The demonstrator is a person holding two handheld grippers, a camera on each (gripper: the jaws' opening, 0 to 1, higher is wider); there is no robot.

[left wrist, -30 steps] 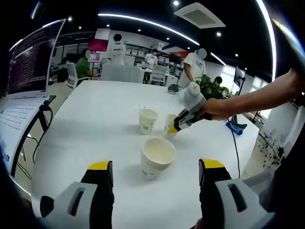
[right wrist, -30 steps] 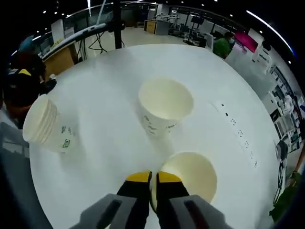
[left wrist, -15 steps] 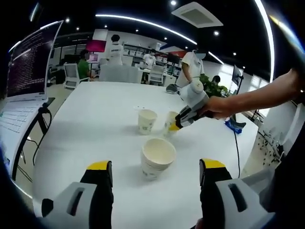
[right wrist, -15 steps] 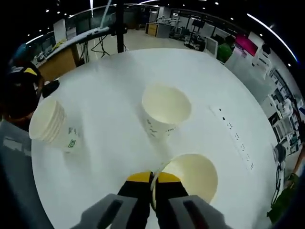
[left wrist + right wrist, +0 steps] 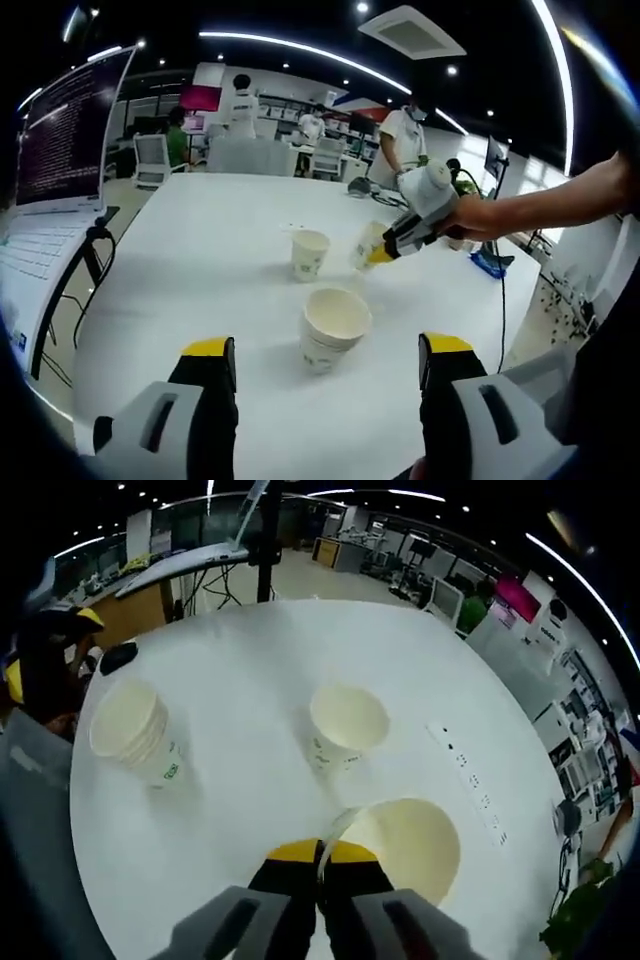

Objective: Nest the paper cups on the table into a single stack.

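Observation:
A stack of nested white paper cups (image 5: 331,327) stands on the white table (image 5: 180,270), just ahead of my open left gripper (image 5: 325,372). Farther back stands a single cup (image 5: 309,253). To its right a lifted cup (image 5: 369,245) hangs above the table, pinched at its rim by my right gripper (image 5: 380,254). In the right gripper view my right gripper (image 5: 320,854) is shut on the rim of that lifted cup (image 5: 405,846). Below it are the single cup (image 5: 345,724) and the stack (image 5: 135,732).
A laptop (image 5: 55,150) on a stand is at the table's left edge, with cables below. A person's arm (image 5: 540,205) reaches in from the right. Several people, desks and a plant are beyond the table. A small dark object (image 5: 120,656) lies near the table's edge.
My right gripper has lifted its cup off the table and carried it up and to the right. The left gripper, the stack and the single cup have stayed put.

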